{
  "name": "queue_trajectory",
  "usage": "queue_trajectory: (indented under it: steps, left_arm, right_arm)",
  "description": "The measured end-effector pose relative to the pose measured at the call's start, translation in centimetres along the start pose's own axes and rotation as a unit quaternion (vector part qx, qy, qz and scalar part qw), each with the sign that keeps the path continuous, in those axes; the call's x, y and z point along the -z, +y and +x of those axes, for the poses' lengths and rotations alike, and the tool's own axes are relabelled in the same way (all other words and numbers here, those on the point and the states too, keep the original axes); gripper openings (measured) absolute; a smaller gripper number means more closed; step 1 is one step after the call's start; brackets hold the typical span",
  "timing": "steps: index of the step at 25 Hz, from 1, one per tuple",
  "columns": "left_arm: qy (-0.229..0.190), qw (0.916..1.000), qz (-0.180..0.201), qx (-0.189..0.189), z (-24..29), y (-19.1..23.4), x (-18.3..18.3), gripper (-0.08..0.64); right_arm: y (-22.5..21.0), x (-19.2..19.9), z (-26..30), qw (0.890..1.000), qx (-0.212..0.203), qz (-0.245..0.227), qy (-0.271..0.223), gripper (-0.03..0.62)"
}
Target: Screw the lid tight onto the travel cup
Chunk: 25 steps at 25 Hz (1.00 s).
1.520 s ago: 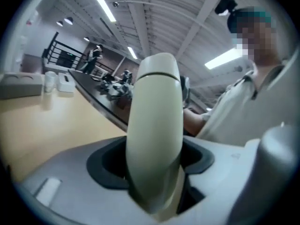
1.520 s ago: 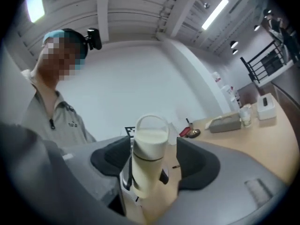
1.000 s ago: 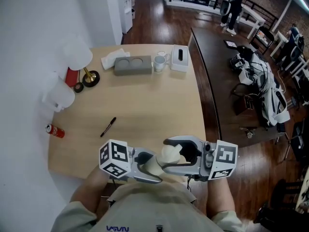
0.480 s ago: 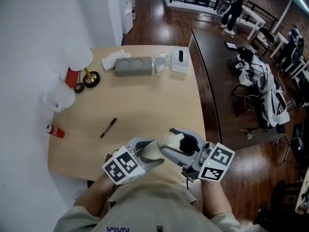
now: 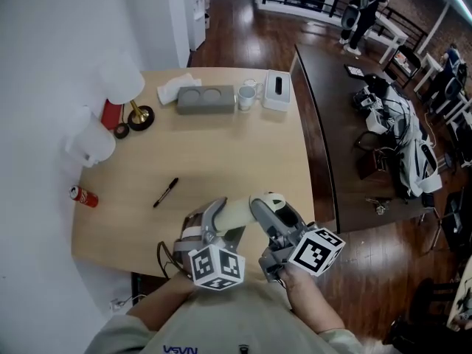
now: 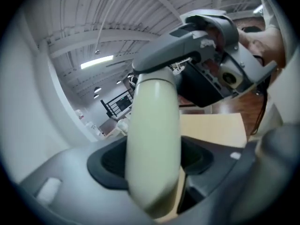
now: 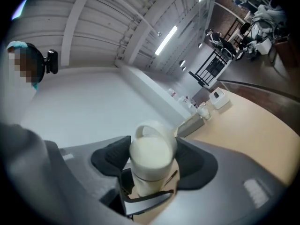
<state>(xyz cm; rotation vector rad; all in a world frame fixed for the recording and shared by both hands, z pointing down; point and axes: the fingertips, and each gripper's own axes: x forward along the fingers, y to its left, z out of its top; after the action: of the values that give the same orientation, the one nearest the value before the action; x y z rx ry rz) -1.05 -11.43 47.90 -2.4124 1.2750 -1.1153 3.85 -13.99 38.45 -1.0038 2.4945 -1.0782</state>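
Head view: left fingers (image 5: 214, 216) grip one cup (image 5: 236, 212); right fingers (image 5: 265, 218) just closed on lid (image 5: 273, 200).

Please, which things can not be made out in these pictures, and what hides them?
- Thread under the lid: every view, covered by the lid itself, so tightness is unknown.
- Base of the travel cup: head view, buried inside the left gripper.
- Print on the red can: head view, too small.

Wooden table (image 5: 243, 146); black pen (image 5: 165, 192) mid-table; red can (image 5: 84, 196) (on its side) at left edge; grey tray (image 5: 205, 99), mug (image 5: 245, 96) far side.
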Motion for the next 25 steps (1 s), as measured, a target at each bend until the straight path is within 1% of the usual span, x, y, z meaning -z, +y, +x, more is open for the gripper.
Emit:
queue_trajectory:
  steps: [2,3,4,5,6,7,9,10,11,12,14,15,16,17,18,20,22,23,25]
  left_arm:
    - [-0.002,0.9997,-0.013,0.02,0.3,-0.6,0.2,0.319]
    - [-0.004,0.999,-0.027,0.035,0.3,-0.9,0.1,0.319]
    - [-0.009,0.9972,-0.049,0.056,0.3,-1.2,-0.1,0.319]
    - [-0.017,0.9933,-0.078,0.083,0.2,-1.4,-0.5,0.319]
    - [-0.026,0.9866,-0.112,0.116,0.1,-1.6,-0.9,0.319]
    - [-0.037,0.9767,-0.144,0.155,-0.1,-1.9,-1.3,0.319]
    - [-0.061,0.95,-0.191,0.239,-0.7,-2.5,-1.8,0.318]
    - [-0.072,0.9346,-0.208,0.279,-1.2,-2.7,-2.1,0.319]
    - [-0.081,0.9167,-0.223,0.321,-1.9,-3.1,-2.4,0.318]
    - [-0.089,0.8956,-0.237,0.366,-2.8,-3.5,-2.7,0.318]
    - [-0.104,0.8464,-0.258,0.454,-4.7,-4.4,-3.3,0.319]
    - [-0.112,0.8218,-0.264,0.492,-5.6,-4.9,-3.6,0.319]
    - [-0.122,0.7997,-0.266,0.524,-6.5,-5.2,-3.9,0.319]
    - [-0.132,0.7807,-0.265,0.55,-7.4,-5.6,-4.2,0.319]
    - [-0.143,0.7641,-0.264,0.571,-8.2,-5.8,-4.5,0.319]
    - [-0.162,0.7355,-0.262,0.603,-9.5,-6.2,-5.0,0.319]
    - [-0.177,0.7127,-0.262,0.626,-10.5,-6.4,-5.5,0.319]
    - [-0.182,0.7036,-0.262,0.635,-10.8,-6.4,-5.7,0.319]
    - [-0.189,0.6903,-0.259,0.648,-11.3,-6.4,-6.1,0.319]
  right_arm:
    - [-0.3,0.1,0.0,1.0,0.003,0.005,-0.001,0.293]
    - [-0.3,0.1,-0.1,1.0,0.0,0.004,-0.001,0.293]
    - [-0.1,0.0,-0.1,1.0,-0.008,0.001,-0.001,0.293]
    - [0.2,-0.2,-0.2,1.0,-0.019,-0.005,0.001,0.293]
    - [0.6,-0.4,-0.3,0.999,-0.032,-0.014,0.003,0.296]
    - [1.2,-0.5,-0.4,0.998,-0.048,-0.027,0.007,0.298]
    - [2.4,-0.8,-1.0,0.995,-0.085,-0.056,0.018,0.31]
    - [3.0,-0.8,-1.5,0.992,-0.104,-0.07,0.024,0.311]
    - [3.5,-0.8,-1.9,0.989,-0.121,-0.085,0.03,0.311]
    - [4.0,-0.8,-2.4,0.985,-0.137,-0.098,0.035,0.311]
    - [5.0,-0.9,-3.2,0.977,-0.171,-0.122,0.047,0.311]
    - [5.5,-1.0,-3.6,0.972,-0.188,-0.132,0.053,0.311]
    - [5.9,-1.0,-3.9,0.967,-0.202,-0.141,0.06,0.311]
    - [6.3,-1.0,-4.1,0.963,-0.213,-0.151,0.067,0.311]
    - [6.7,-0.9,-4.3,0.958,-0.224,-0.16,0.075,0.311]
    - [7.6,-0.6,-4.7,0.948,-0.249,-0.176,0.091,0.316]
    - [8.6,-0.2,-5.1,0.936,-0.277,-0.189,0.107,0.316]
    - [9.0,0.0,-5.2,0.931,-0.289,-0.193,0.115,0.318]
    - [9.7,0.4,-5.3,0.923,-0.308,-0.195,0.125,0.316]
